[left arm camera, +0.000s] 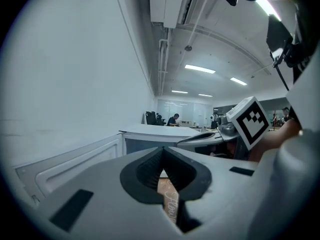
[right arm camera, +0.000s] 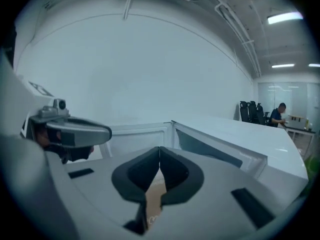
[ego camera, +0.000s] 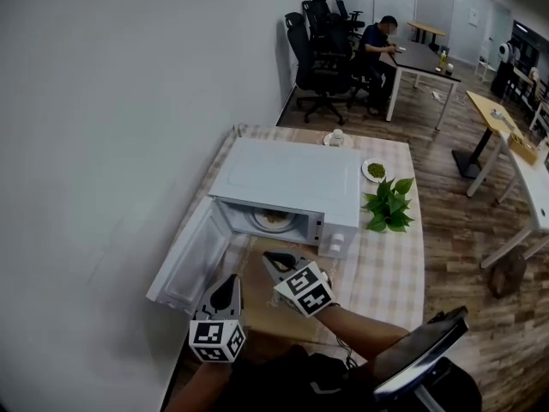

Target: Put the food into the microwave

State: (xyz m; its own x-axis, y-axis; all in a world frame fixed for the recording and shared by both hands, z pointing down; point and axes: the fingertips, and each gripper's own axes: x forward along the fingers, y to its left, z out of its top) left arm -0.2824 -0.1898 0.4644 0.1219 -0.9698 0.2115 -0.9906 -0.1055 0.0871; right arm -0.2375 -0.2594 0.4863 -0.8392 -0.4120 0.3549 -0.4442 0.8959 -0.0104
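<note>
A plate of food is sitting inside the open microwave. At its six o'clock, the left gripper and right gripper are hovering, jaws pressed together, holding nothing.

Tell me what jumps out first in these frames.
The white microwave fills the centre of the head view, its door swung open to the left, a plate of food inside. In front of it the left gripper and right gripper hover, both shut and empty. A green plant stands to the microwave's right.
</note>
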